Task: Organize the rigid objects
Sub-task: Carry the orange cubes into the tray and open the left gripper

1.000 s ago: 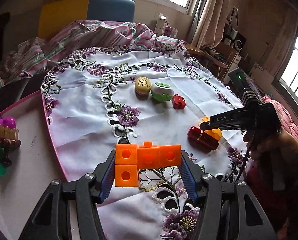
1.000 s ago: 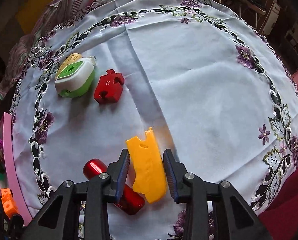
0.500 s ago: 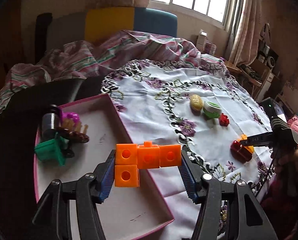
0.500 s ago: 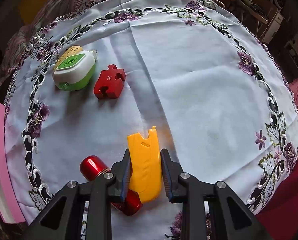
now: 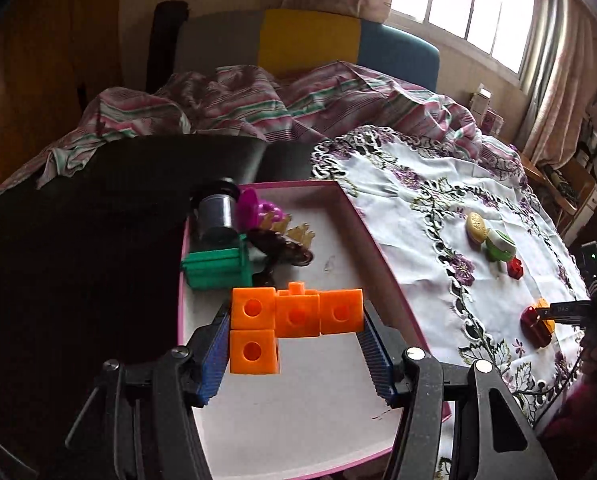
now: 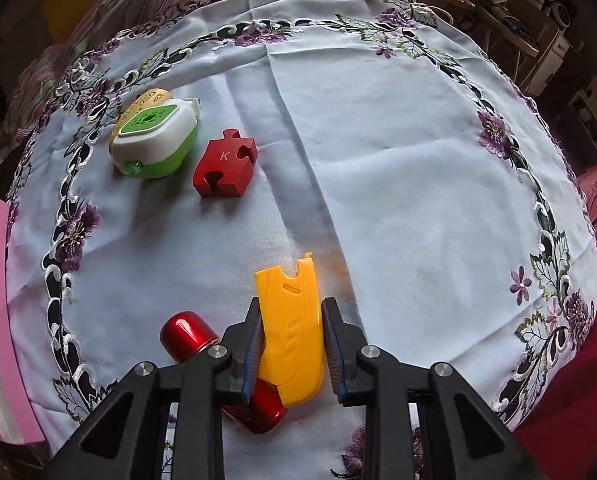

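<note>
Pink tray (image 5: 382,256) on the left already has a few toys piled in its far corner, loads of bare floor otherwise. Left gripper (image 5: 294,344) hangs over it, jaws clamped on the orange block cluster (image 5: 294,320), so that looks next in. Over on the tablecloth (image 6: 378,160), the right gripper (image 6: 290,344) has pinched the yellow plastic piece (image 6: 292,332), touching the red capsule (image 6: 186,334). Green-white gadget (image 6: 154,144) and red puzzle piece (image 6: 224,168) are left, well clear of the cloth's edge.

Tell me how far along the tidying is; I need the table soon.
Partly done: a green block and other items lie in the pink tray. In hand: orange cubes over it, yellow piece gripped. Left: red puzzle piece, green-white case, red cylinder.
</note>
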`<state>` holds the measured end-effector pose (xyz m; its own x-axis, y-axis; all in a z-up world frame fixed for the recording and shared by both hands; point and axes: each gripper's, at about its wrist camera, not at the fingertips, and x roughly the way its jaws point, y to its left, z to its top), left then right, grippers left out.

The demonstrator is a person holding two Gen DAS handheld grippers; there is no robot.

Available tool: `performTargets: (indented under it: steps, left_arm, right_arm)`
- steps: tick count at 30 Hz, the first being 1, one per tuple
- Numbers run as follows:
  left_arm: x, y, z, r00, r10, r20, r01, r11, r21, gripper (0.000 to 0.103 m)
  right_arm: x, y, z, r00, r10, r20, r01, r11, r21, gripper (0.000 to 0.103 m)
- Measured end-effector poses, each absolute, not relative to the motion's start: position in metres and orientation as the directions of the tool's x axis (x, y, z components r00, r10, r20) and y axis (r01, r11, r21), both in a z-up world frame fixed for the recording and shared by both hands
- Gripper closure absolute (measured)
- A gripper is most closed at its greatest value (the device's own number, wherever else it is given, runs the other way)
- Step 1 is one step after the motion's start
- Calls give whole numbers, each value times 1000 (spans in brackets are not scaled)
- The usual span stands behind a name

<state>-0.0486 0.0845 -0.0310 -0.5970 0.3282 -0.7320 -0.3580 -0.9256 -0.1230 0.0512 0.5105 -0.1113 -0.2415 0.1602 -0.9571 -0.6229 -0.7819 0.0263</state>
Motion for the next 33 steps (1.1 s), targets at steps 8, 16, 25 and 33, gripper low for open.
performTargets:
  steps: [8, 16, 25, 33]
  left_arm:
    - [-60, 29, -39, -580, 338, -741, -251, -940, -232, 43]
    - [-65, 17, -51, -571, 337, -748, -259, -939, -225, 43]
    - [-85, 59, -71, -529, 315, -788, -327, -932, -153, 43]
    - [-98, 67, -89, -530, 254, -809, -322, -943, -86, 43]
  right_arm:
    - [51, 509, -110, -244, 161, -956, -616, -788, 25, 76]
    - [50, 510, -105, -252, 151, -956, -601, -798, 32, 76]
    - [48, 505, -110, -265, 139, -954, -594, -803, 48, 76]
    - [53, 505, -108, -274, 131, -953, -592, -804, 60, 76]
